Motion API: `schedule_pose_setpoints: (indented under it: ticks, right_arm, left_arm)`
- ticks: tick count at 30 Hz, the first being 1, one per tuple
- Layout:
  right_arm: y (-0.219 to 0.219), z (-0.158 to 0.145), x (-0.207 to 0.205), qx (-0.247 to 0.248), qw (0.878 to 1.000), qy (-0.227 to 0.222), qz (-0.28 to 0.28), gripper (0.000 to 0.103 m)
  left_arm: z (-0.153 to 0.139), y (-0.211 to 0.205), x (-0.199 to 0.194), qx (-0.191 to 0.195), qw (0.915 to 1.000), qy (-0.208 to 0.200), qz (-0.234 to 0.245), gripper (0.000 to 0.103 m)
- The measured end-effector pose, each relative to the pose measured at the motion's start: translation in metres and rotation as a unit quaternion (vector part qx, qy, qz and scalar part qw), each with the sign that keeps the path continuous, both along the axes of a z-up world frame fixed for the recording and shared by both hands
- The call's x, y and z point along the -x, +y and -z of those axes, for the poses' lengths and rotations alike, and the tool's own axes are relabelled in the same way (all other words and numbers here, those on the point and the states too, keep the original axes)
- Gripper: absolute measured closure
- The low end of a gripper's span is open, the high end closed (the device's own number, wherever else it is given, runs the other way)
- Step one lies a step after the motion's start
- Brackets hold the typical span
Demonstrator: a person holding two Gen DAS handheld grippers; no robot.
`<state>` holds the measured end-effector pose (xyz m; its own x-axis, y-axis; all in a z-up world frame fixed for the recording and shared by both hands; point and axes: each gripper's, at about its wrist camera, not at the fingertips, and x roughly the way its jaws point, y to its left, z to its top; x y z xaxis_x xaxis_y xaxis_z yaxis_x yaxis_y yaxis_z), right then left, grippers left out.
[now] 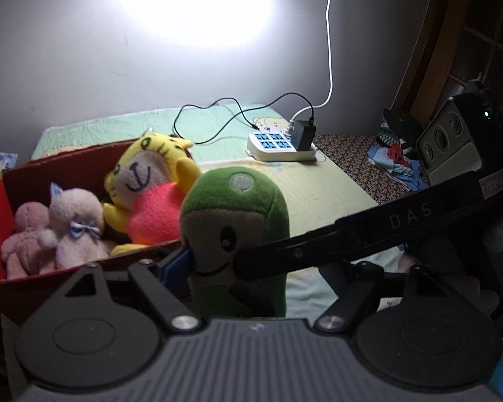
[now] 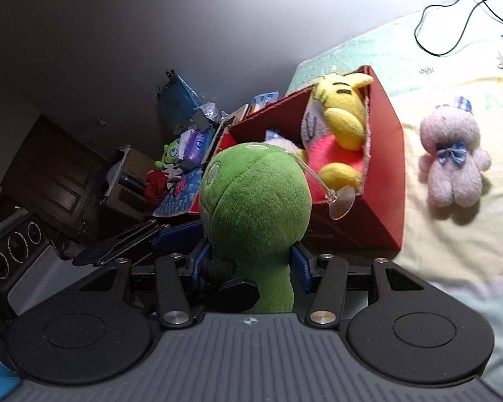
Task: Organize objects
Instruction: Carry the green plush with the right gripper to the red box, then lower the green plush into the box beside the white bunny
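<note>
**Green plush gripped by both claws beside the red box**

We're looking along the right claw (image 2: 251, 264), and its two blue pads (image 2: 300, 268) are pressed on either side of the round green plush toy with the smiling face (image 2: 255, 201), holding it upright. A clear suction cup (image 2: 342, 204) on a thin cord dangles off the toy at 3 o'clock.

From the left wrist view, the left claw (image 1: 224, 268) is closed on the same toy. One blue pad sits against its side at 9 o'clock. The other is hidden behind the right claw's black finger, which crosses the toy's face.

The open red cardboard box (image 2: 385, 167) sits at 1 o'clock from the toy in the right wrist view. Inside we see a yellow tiger plush in a pink top (image 1: 151, 181) and two pale pink plush bears (image 1: 77, 227).

A third pale pink bear with a blue bow (image 2: 452, 157) lies on the pastel bed sheet (image 1: 318, 194), at 3 o'clock from the box and apart from it. A white power strip (image 1: 278, 147) rests at 12 o'clock on the bed.
</note>
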<state>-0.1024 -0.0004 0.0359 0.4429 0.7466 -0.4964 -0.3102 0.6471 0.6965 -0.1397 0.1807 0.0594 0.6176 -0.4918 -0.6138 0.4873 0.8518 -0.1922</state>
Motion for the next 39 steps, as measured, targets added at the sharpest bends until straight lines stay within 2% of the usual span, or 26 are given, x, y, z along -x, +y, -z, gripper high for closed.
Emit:
schedule_pose_setpoints:
  ticks: [7, 13, 18, 22, 28, 39]
  right_arm:
    - [0.041, -0.026, -0.025, -0.021, 0.998, -0.052, -0.006, 0.050]
    - [0.080, -0.039, -0.052, -0.042, 0.994, -0.098, -0.009, 0.050]
    - [0.103, -0.030, -0.077, -0.064, 0.993, -0.095, -0.004, 0.050]
    - [0.116, -0.011, -0.091, -0.065, 0.995, -0.076, 0.007, 0.050]
    - [0.126, 0.023, -0.109, -0.068, 0.997, -0.031, 0.024, 0.050]
    - [0.140, 0.054, -0.117, -0.052, 0.998, 0.022, 0.026, 0.050]
  left_arm:
    - [-0.027, 0.043, -0.006, 0.000, 0.9984, -0.053, -0.019, 0.021]
    - [-0.049, 0.081, -0.020, -0.004, 0.9937, -0.102, -0.046, 0.019]
    - [-0.057, 0.110, -0.040, -0.012, 0.9901, -0.122, -0.069, 0.018]
    - [-0.049, 0.127, -0.063, -0.012, 0.9909, -0.105, -0.084, 0.017]
    - [-0.017, 0.138, -0.088, -0.011, 0.9931, -0.064, -0.097, 0.017]
    - [0.034, 0.149, -0.118, -0.045, 0.9934, -0.009, -0.105, 0.017]
